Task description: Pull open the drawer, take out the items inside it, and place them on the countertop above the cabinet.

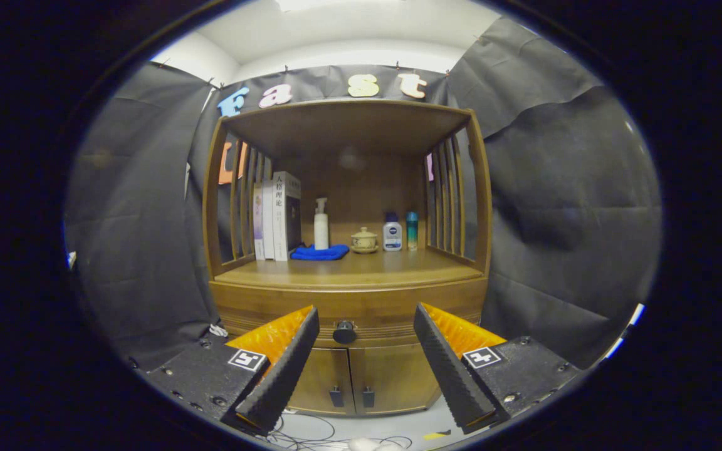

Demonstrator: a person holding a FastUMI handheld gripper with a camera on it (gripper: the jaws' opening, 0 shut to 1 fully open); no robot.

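Gripper (pixel 364 360) faces the wooden cabinet (pixel 348 294) head-on, fingers spread wide, nothing between them, not touching anything. Drawer (pixel 348 313) sits closed under the countertop (pixel 348 270); its dark round knob (pixel 344 332) shows in the gap between the two fingers, a little beyond their tips. What lies inside the drawer cannot be seen.

Below the drawer: two cabinet doors (pixel 361 379), closed, each with a small dark handle near the middle seam.

On the countertop, toward the back, from one side to the other: upright books (pixel 278 216) against the slatted side, a folded blue cloth (pixel 320 252) just beside them, a white pump bottle (pixel 321 225) standing behind the cloth, a small lidded cup (pixel 364 240) on a saucer, a white bottle with a blue cap (pixel 392 232), a slim teal bottle (pixel 412 230).

Cables (pixel 311 435) on the pale floor in front of the cabinet.
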